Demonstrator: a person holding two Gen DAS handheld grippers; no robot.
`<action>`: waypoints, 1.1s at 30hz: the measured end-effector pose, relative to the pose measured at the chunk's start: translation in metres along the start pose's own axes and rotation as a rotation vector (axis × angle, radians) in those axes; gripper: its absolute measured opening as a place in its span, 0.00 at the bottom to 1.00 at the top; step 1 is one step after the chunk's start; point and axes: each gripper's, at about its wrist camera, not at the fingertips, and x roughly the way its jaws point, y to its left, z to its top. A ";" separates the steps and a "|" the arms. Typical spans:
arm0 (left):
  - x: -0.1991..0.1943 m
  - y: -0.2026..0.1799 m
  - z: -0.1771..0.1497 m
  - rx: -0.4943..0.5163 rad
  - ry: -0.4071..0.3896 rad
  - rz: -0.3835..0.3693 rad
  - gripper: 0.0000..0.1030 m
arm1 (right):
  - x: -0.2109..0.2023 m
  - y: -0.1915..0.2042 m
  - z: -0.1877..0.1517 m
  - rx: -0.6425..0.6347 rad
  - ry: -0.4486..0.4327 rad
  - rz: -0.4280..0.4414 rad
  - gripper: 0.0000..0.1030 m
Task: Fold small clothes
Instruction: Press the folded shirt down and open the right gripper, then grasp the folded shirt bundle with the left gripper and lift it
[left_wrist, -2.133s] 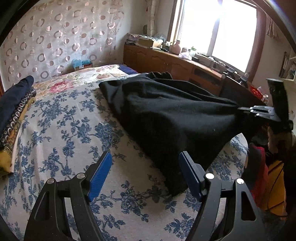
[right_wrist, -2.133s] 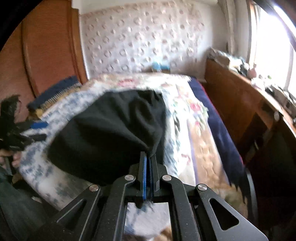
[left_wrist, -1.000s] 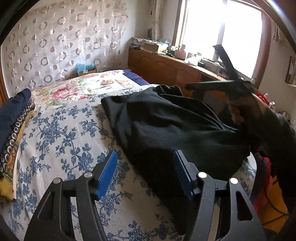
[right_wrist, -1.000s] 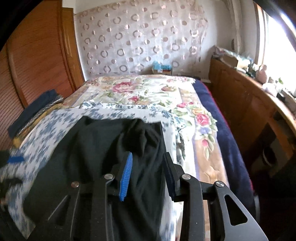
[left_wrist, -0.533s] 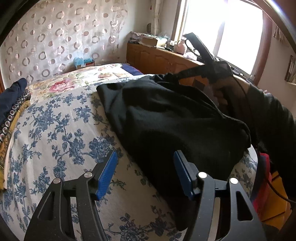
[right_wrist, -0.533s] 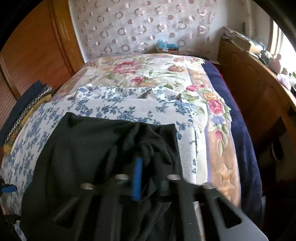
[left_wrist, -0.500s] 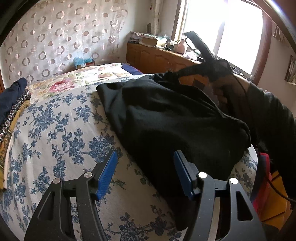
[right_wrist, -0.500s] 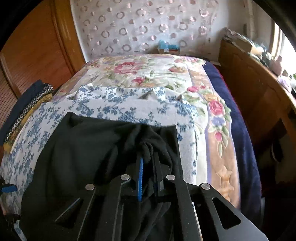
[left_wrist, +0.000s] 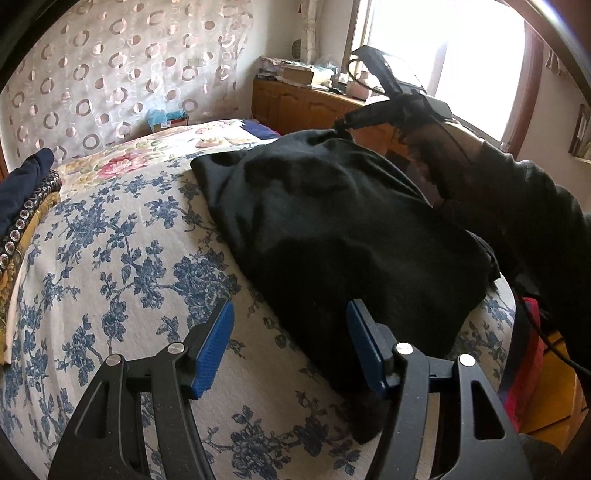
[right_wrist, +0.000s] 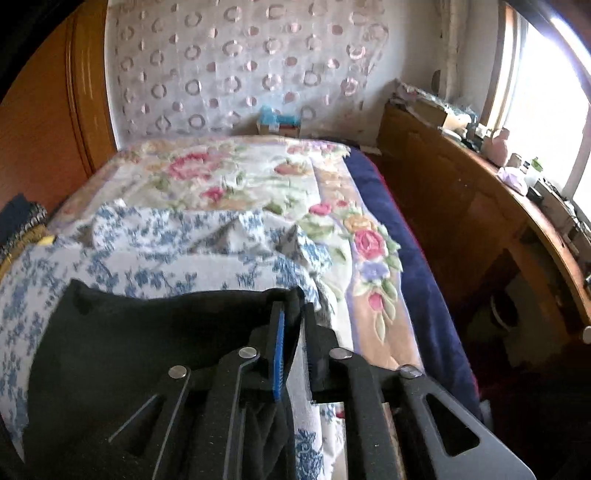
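Observation:
A black garment (left_wrist: 332, 229) lies spread on the blue-flowered sheet (left_wrist: 110, 258), reaching from the bed's near edge toward the far side. My left gripper (left_wrist: 290, 332) hovers open over its near left edge, one finger above the cloth and the other above the sheet, holding nothing. My right gripper (left_wrist: 338, 125), held by a dark-sleeved arm (left_wrist: 517, 206), sits at the garment's far corner. In the right wrist view this gripper (right_wrist: 291, 306) has its jaws opening, a narrow gap between them, with the corner of the black garment (right_wrist: 147, 350) still lying between the tips.
Folded clothes (left_wrist: 22, 192) are stacked at the bed's left side. A rose-patterned quilt (right_wrist: 240, 177) covers the far half of the bed. A wooden cabinet (right_wrist: 461, 221) with clutter runs along the right under the window. A tissue box (left_wrist: 166, 118) stands by the curtain.
The right gripper reached forward to the garment's far corner, closed on it, and now its jaws have parted slightly. The left gripper has stayed in place, open.

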 end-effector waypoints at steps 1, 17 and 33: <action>-0.001 -0.002 -0.002 0.002 0.002 -0.003 0.63 | -0.002 -0.001 -0.001 0.002 -0.002 0.007 0.36; -0.013 -0.017 -0.012 0.022 0.016 -0.021 0.63 | -0.141 0.019 -0.123 -0.090 -0.055 0.203 0.44; -0.002 -0.031 -0.027 0.051 0.118 -0.098 0.41 | -0.179 0.024 -0.169 -0.090 -0.015 0.244 0.47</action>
